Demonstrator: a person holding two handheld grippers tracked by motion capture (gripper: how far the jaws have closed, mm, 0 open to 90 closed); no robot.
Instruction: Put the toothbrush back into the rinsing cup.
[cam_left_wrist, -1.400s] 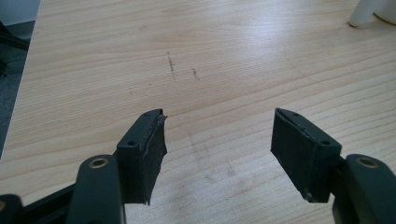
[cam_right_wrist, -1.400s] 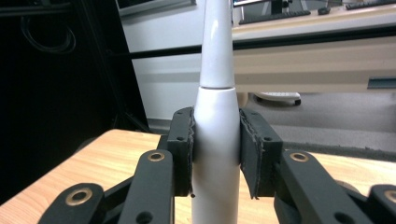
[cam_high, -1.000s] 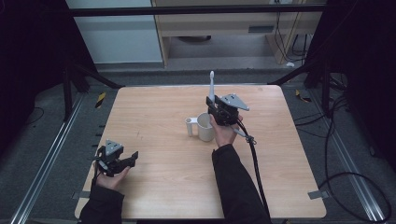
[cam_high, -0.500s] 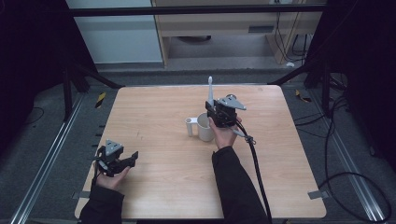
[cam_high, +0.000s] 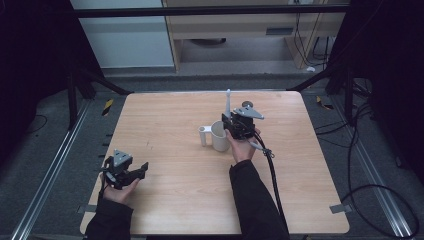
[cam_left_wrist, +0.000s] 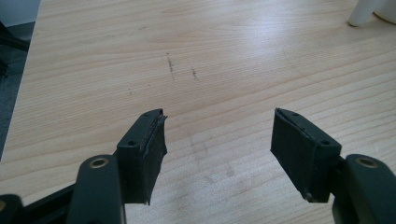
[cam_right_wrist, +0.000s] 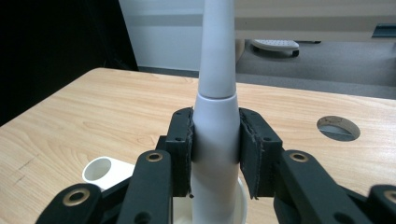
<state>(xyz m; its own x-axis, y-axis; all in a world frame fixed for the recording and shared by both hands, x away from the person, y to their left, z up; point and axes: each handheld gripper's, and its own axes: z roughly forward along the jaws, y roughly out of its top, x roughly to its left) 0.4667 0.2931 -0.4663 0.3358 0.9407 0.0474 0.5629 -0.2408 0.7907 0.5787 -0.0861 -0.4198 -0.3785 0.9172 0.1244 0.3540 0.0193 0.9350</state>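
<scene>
A white mug (cam_high: 218, 136) stands near the middle of the wooden table (cam_high: 170, 115), its handle (cam_high: 202, 135) pointing left. My right gripper (cam_high: 234, 125) is just right of the mug, shut on a white tapered stick (cam_high: 228, 102) that stands upright. In the right gripper view both pads press on the stick (cam_right_wrist: 215, 135), and its lower end reaches down into the mug (cam_right_wrist: 240, 196). My left gripper (cam_high: 139, 172) rests low at the table's front left, open. In the left gripper view the left gripper (cam_left_wrist: 218, 140) has only bare wood between its jaws.
A round cable hole (cam_right_wrist: 338, 128) is cut in the table behind the right gripper. The right gripper's cable (cam_high: 272, 170) trails toward the front edge. A dark frame and floor rails surround the table.
The right gripper has sunk a little with the white stick, bringing it lower over the mug. The left gripper has stayed where it was.
</scene>
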